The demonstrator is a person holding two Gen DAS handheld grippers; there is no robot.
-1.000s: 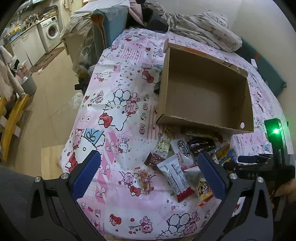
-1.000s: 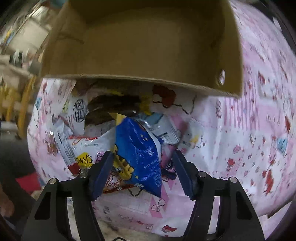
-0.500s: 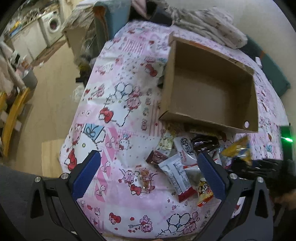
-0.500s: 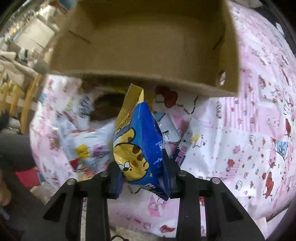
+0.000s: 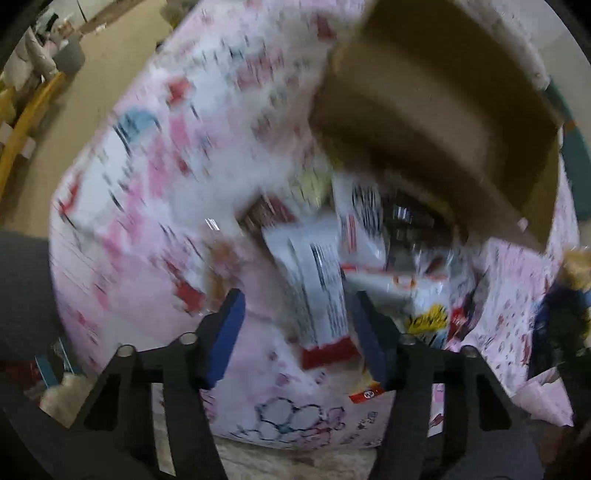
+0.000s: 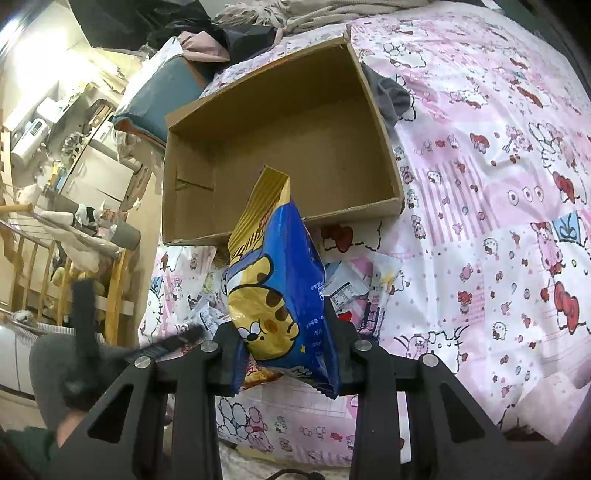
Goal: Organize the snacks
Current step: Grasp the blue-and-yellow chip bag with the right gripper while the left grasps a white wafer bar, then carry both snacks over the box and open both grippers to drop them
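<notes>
Pads of our right gripper (image 6: 286,354) are clamping the blue-and-yellow snack bag (image 6: 277,295) low on its body, its crimped top lifting toward the cardboard box (image 6: 373,110). We are judging it light, crinkly and slippery, best pinched across a flat seam. Our left gripper (image 5: 297,325), pointing steeply down, has just been closing around the white-and-red packet (image 5: 317,295) in the pile; blur is hiding whether its pads touch. Farther off, the box is waiting empty.

A bed under a pink cartoon-print sheet (image 6: 498,155), rumpled bedding (image 6: 332,11), white cabinets (image 6: 96,173), beige floor (image 5: 99,74).
</notes>
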